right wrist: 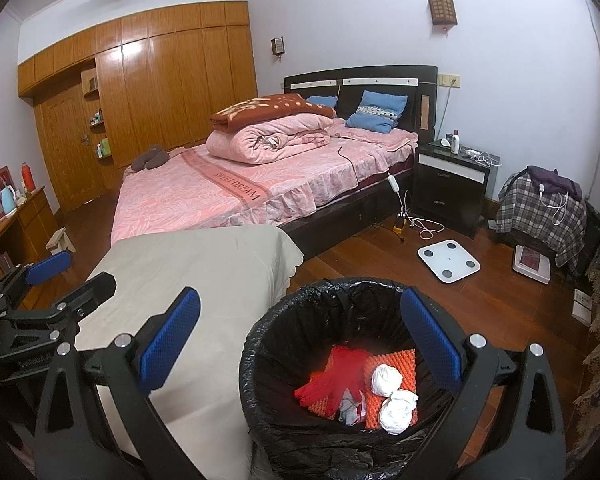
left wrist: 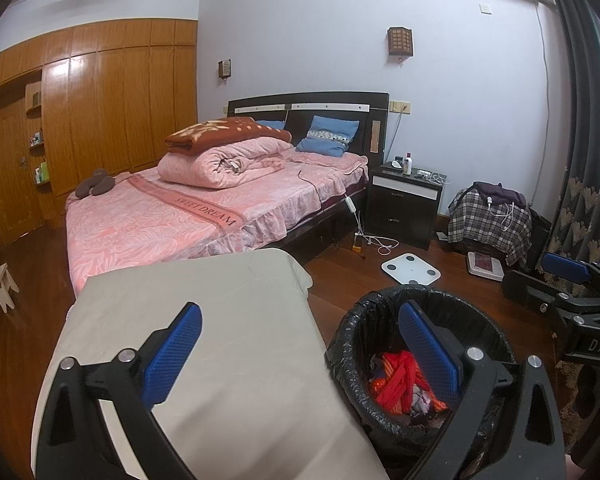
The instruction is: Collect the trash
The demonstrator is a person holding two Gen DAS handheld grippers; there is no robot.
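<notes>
Both grippers hang spread and empty over a lined bin beside a cloth-covered table.

The beige table [right wrist: 204, 280] stands against the black-bagged trash bin [right wrist: 300, 300], which holds a red glove [right wrist: 332, 376], orange foam sheets [right wrist: 400, 360] and two white paper wads [right wrist: 396, 404]. The right gripper [right wrist: 300, 344] and left gripper [left wrist: 300, 352] both show fingers parted, gripping nothing.

Home bedroom. Ahead of the grippers: double bed [right wrist: 260, 184] in pink sheets, folded quilt [right wrist: 268, 136] on top, dark nightstand [right wrist: 452, 184] at its far right. Wooden wardrobe wall [right wrist: 152, 92] far left. Bathroom scale [right wrist: 449, 261] on wood floor.
</notes>
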